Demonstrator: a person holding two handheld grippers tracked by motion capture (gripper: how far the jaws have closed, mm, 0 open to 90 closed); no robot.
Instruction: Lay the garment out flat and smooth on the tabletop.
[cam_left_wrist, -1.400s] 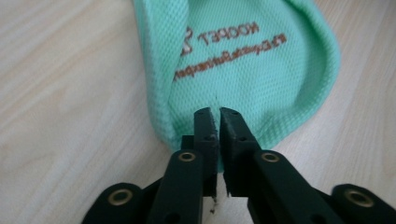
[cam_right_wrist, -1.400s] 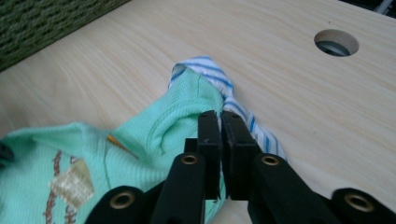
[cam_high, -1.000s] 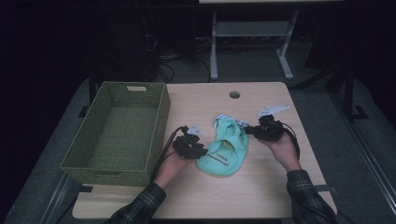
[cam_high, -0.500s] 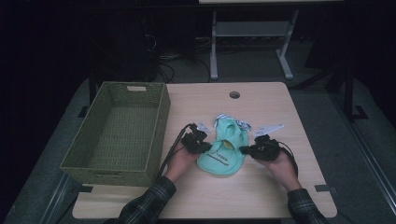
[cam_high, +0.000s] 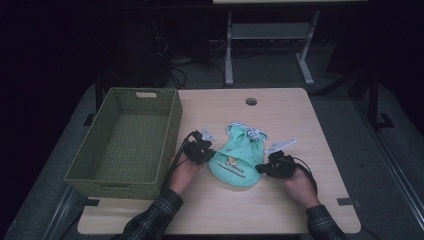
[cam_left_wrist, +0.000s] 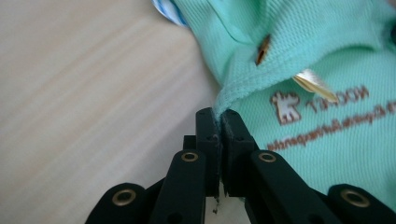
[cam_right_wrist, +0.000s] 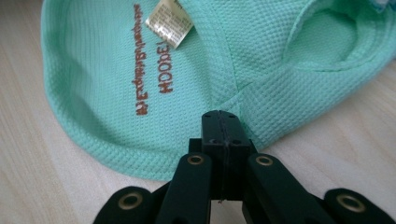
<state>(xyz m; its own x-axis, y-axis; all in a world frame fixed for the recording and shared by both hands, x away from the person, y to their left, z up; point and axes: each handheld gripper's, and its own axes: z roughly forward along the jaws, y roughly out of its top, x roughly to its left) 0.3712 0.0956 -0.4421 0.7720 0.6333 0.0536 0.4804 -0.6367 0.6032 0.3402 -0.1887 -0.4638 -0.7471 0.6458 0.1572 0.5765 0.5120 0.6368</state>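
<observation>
Fabric is now pinched on both sides: my left gripper has closed on the garment's ribbed hem, and my right gripper, which a second ago sat up by the collar, has come down to clamp the lower edge. The garment lies on the worktop beside the basket. With both edges held, I judge a fold or lift comes next.
</observation>
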